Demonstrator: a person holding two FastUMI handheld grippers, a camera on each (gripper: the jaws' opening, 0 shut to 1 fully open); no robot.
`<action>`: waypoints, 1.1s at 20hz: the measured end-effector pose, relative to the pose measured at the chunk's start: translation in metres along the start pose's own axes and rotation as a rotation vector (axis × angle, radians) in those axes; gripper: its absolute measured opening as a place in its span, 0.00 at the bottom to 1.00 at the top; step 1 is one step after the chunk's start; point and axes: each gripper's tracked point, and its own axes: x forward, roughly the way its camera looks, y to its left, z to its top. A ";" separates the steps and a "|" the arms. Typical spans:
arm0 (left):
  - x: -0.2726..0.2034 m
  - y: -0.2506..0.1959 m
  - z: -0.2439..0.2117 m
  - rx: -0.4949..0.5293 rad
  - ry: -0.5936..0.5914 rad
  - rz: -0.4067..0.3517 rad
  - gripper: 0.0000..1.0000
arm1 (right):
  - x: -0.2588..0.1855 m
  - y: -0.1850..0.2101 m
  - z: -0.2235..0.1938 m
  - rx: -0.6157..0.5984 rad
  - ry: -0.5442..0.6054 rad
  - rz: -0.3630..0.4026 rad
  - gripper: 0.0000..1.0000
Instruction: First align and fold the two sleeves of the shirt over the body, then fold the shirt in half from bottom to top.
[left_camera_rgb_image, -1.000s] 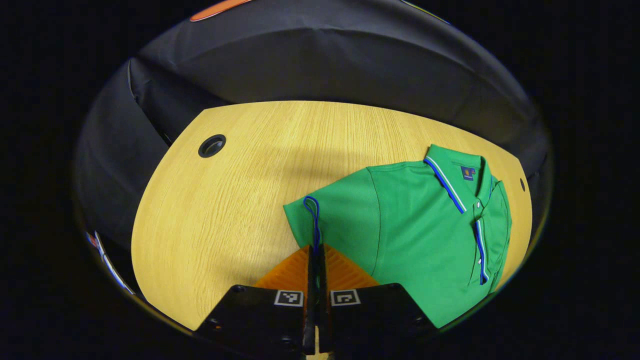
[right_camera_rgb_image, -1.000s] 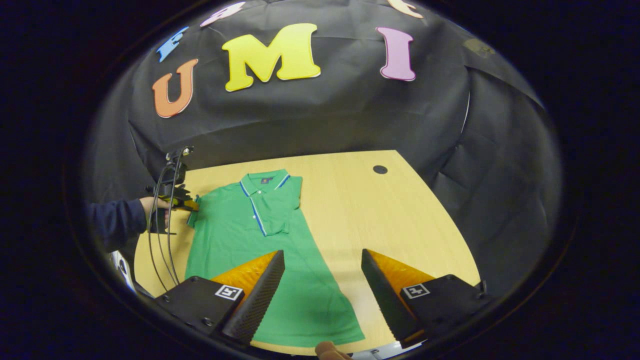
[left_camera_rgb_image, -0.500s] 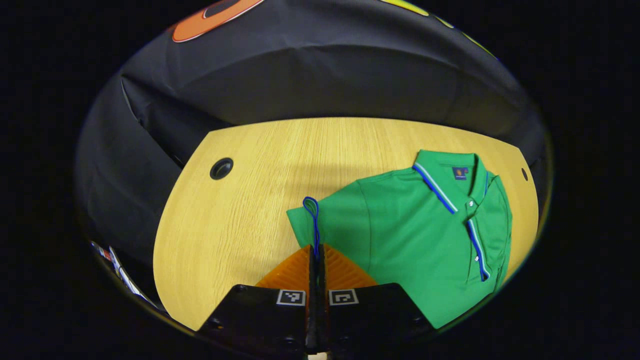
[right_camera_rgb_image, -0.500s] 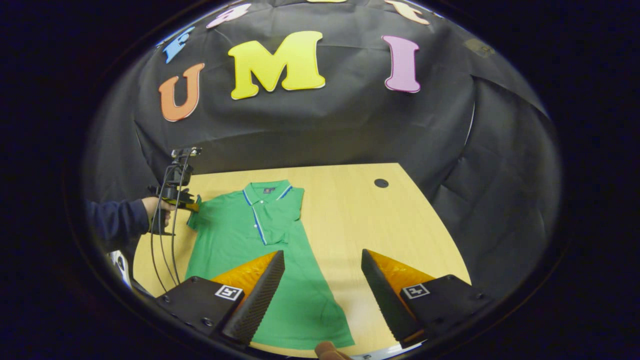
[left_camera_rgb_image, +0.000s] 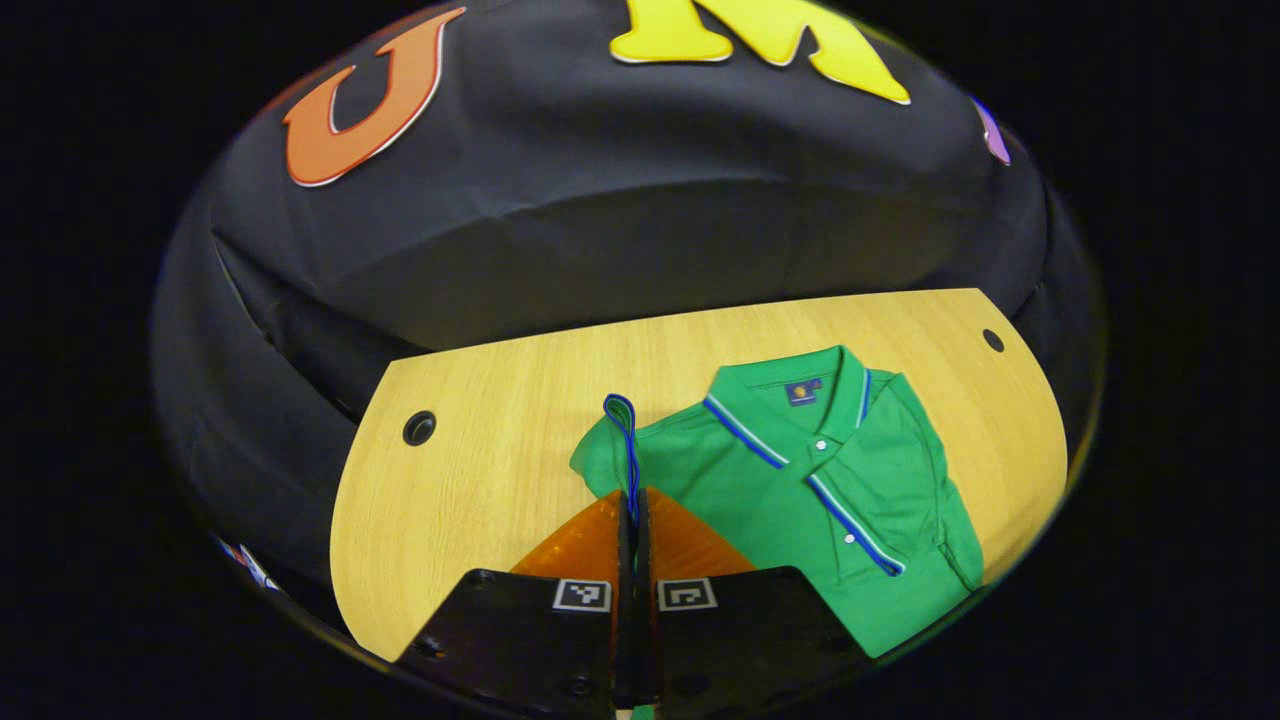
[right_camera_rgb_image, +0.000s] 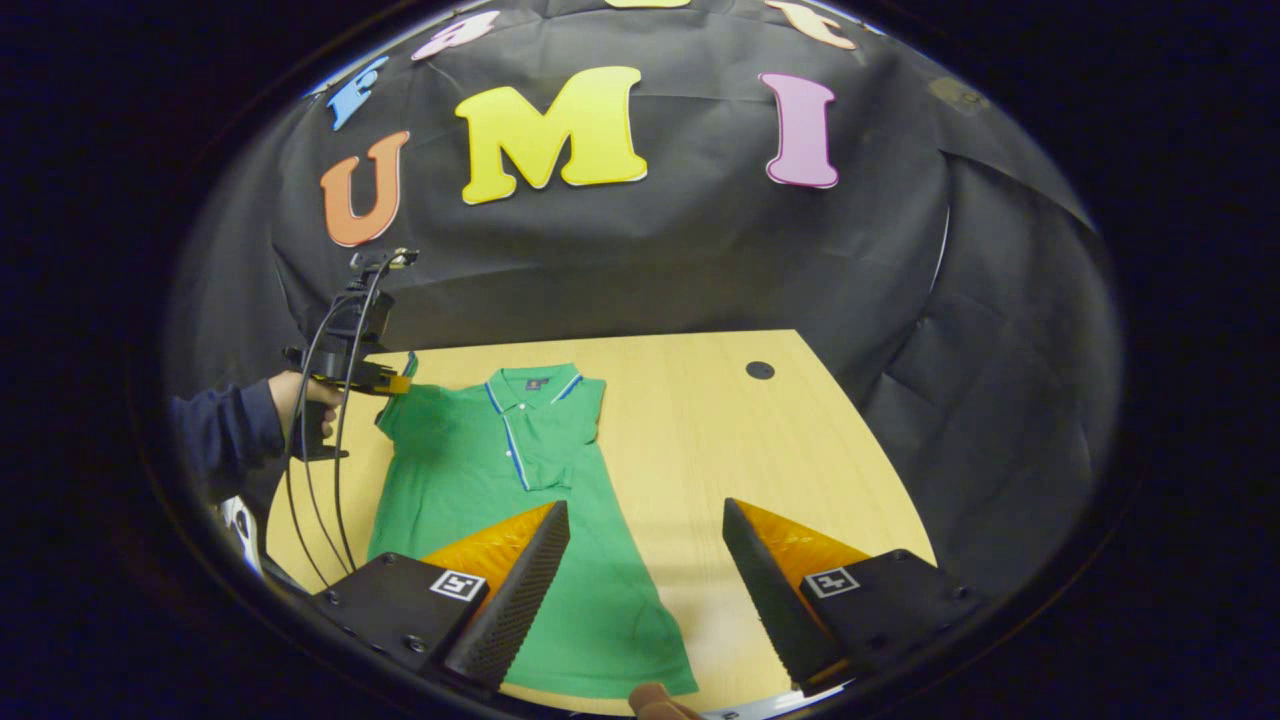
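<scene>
While clamped in the left claw (left_camera_rgb_image: 633, 505), sleeve (left_camera_rgb_image: 612, 455) above table (left_camera_rgb_image: 480, 440).

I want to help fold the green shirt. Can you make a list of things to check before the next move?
1. Left gripper pinching the left sleeve by its blue-trimmed cuff: ok, jaws closed on the fabric.
2. Sleeve raised off the table: ok, held up beside the hand.
3. Other sleeve already folded over the body: ok.
4. Right gripper free: ok, open above the shirt's lower part, holding nothing.
5. Collar lying flat: ok.
6. Bottom hem straight: cannot tell, partly hidden behind the fingers.
</scene>
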 end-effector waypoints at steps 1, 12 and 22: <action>-0.003 -0.008 0.004 0.018 -0.013 -0.002 0.03 | 0.000 -0.001 -0.001 0.001 0.003 -0.004 0.96; 0.008 -0.133 -0.017 0.296 0.010 -0.096 0.03 | -0.004 -0.023 -0.034 -0.011 0.061 -0.025 0.96; 0.010 -0.171 -0.042 0.246 0.070 -0.244 0.51 | 0.008 -0.038 -0.050 0.030 0.107 -0.042 0.99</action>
